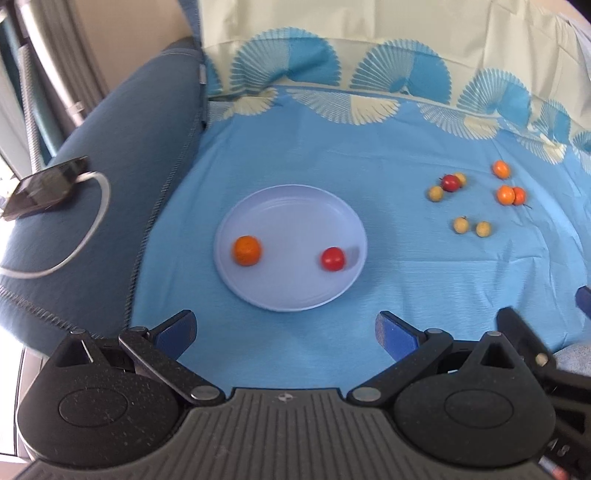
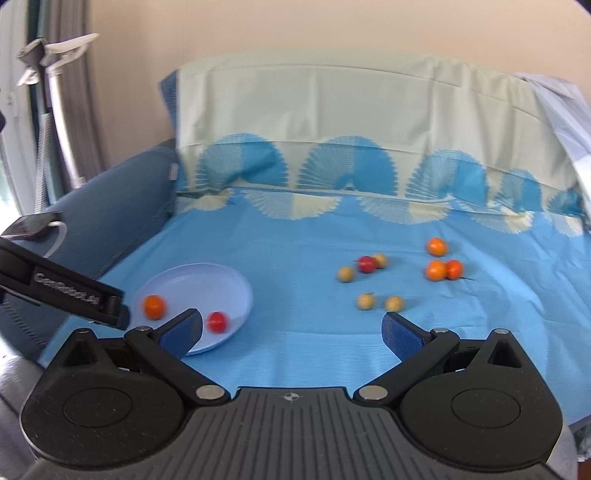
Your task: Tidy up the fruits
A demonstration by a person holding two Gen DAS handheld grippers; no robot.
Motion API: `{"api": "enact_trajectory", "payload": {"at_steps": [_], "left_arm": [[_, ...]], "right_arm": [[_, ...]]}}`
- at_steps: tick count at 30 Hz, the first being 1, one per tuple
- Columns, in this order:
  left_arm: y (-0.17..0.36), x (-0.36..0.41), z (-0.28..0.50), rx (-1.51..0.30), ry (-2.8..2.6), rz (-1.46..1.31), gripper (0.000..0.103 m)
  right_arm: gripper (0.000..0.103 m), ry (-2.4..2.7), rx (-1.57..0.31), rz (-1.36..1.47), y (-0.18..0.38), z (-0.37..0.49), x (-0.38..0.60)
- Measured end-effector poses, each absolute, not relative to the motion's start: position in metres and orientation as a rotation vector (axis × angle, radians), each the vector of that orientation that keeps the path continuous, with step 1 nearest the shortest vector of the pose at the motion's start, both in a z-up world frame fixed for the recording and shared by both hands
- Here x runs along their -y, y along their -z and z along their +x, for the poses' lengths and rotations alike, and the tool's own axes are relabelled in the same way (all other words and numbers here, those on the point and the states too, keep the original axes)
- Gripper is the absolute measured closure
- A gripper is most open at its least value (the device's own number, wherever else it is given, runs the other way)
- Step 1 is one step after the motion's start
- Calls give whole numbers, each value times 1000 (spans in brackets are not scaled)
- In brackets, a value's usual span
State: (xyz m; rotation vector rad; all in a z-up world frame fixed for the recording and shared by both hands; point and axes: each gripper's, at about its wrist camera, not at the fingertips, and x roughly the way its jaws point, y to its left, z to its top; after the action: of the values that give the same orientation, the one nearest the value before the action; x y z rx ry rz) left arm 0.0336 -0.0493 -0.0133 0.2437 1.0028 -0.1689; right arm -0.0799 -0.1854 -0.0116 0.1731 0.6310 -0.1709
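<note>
A: Surface covering? A blue cloth (image 1: 295, 155) with a fan-pattern border, spread flat, its cream upper part (image 2: 332, 99) draped over the backrest.

B: Left of it? A dark blue cushion (image 1: 122, 155) with stitched edging. On it lies a dark phone (image 1: 44, 188), with a white cable (image 1: 92, 218) looping beside it.

A: Background? A beige wall (image 2: 258, 29); grey curtain (image 2: 74, 110) at far left.

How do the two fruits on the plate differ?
The orange fruit is larger and sits at the plate's left side; the red fruit is smaller, glossier and sits near the right rim. Both are round, lie apart, and are untouched by either gripper.
</note>
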Motion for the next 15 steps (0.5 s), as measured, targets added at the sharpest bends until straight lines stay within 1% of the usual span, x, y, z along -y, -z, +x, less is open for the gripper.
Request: {"api": "enact_trajectory", "payload": {"at_steps": [9, 15], "left_arm": [[53, 141, 96, -1095, 288, 282, 0], [88, 203, 147, -1131, 357, 283, 0]], "right_arm": [[1, 423, -628, 208, 55, -52, 279], [1, 475, -654, 156, 106, -10, 326]]}}
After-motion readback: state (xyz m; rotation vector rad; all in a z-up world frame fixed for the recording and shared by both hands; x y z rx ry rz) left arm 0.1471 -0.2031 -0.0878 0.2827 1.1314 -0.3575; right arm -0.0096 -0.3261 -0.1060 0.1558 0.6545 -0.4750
